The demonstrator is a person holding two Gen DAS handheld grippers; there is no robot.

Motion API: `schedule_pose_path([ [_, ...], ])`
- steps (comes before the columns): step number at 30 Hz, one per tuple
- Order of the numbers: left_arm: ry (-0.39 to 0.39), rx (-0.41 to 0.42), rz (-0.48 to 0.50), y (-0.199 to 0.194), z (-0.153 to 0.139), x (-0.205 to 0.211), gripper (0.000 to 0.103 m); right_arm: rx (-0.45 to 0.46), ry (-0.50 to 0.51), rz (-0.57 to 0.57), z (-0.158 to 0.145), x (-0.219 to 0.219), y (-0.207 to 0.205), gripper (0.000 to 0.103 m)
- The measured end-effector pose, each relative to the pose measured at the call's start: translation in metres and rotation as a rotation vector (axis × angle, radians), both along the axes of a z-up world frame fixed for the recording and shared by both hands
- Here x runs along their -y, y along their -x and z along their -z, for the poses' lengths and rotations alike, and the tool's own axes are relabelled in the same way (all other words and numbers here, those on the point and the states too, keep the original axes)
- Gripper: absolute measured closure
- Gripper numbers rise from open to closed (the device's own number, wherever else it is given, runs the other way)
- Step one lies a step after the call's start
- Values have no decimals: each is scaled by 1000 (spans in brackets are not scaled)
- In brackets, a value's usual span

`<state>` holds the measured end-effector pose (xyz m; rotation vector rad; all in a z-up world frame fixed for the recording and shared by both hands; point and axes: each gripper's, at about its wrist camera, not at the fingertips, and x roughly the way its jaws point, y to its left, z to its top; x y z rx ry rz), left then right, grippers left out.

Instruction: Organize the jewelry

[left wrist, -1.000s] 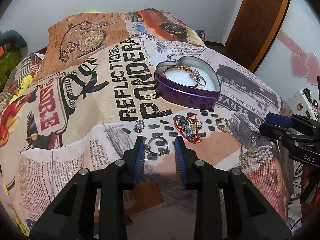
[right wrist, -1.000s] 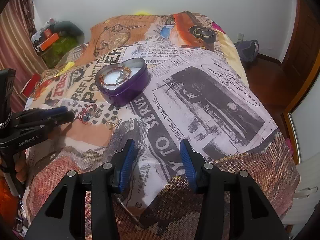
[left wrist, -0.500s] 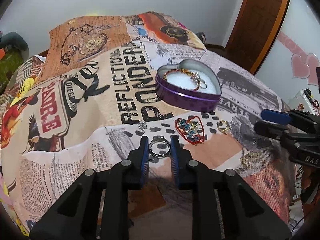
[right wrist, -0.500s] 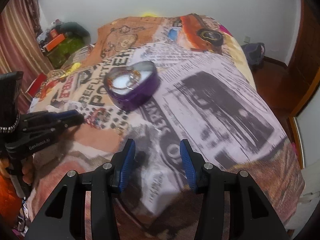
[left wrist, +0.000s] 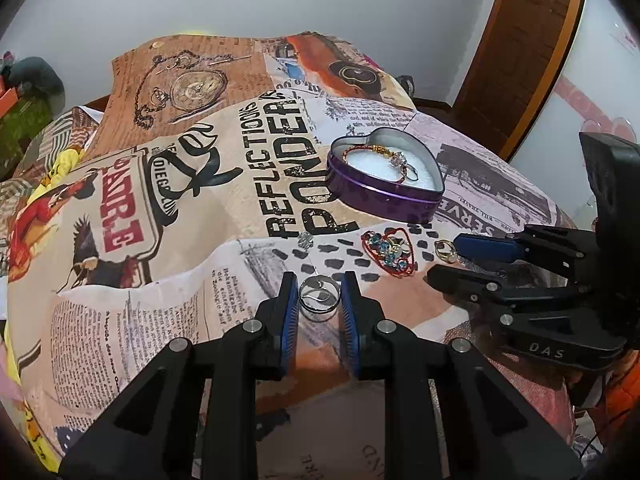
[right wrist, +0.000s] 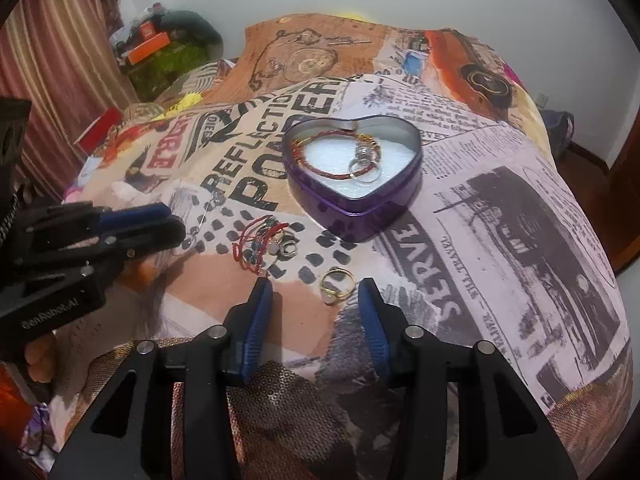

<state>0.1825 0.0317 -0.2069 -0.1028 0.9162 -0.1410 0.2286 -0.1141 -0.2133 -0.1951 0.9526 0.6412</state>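
Observation:
A purple heart-shaped tin (left wrist: 384, 196) (right wrist: 352, 204) sits on the printed bedspread and holds a red-and-gold bracelet and a silver ring (right wrist: 362, 168). My left gripper (left wrist: 319, 300) is shut on a silver ring (left wrist: 319, 295) just above the cloth. In front of the tin lie a red beaded bracelet with blue stones (left wrist: 388, 250) (right wrist: 258, 246) and a gold ring (left wrist: 445, 249) (right wrist: 337, 282). My right gripper (right wrist: 316, 312) is open, its fingers on either side of the gold ring, slightly short of it.
A small silver stud (left wrist: 305, 239) lies left of the beaded bracelet. The bedspread (left wrist: 180, 208) falls away at the near edge. A wooden door (left wrist: 516, 48) stands at the right and clutter (right wrist: 160, 52) at the far left.
My left gripper closed its fingers around the silver ring. My right gripper moved forward and left to the gold ring, staying open.

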Motion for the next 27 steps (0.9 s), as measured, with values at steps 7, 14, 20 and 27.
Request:
schedule_pose_path([
  [7,-6,22,1,5,-6,5,82,-3,2,-1,0,1,-5,92],
  [14,-11,43,9,6,-18,10,82,-6,-25,9,-6,2,-1,95],
  [20,-10,77,9,6,-32,14,82,27,-59,23,-22,8,3,95],
  [27,-9,113,8,0,-46,19,82,86,-116,54,-51,17,1,95],
])
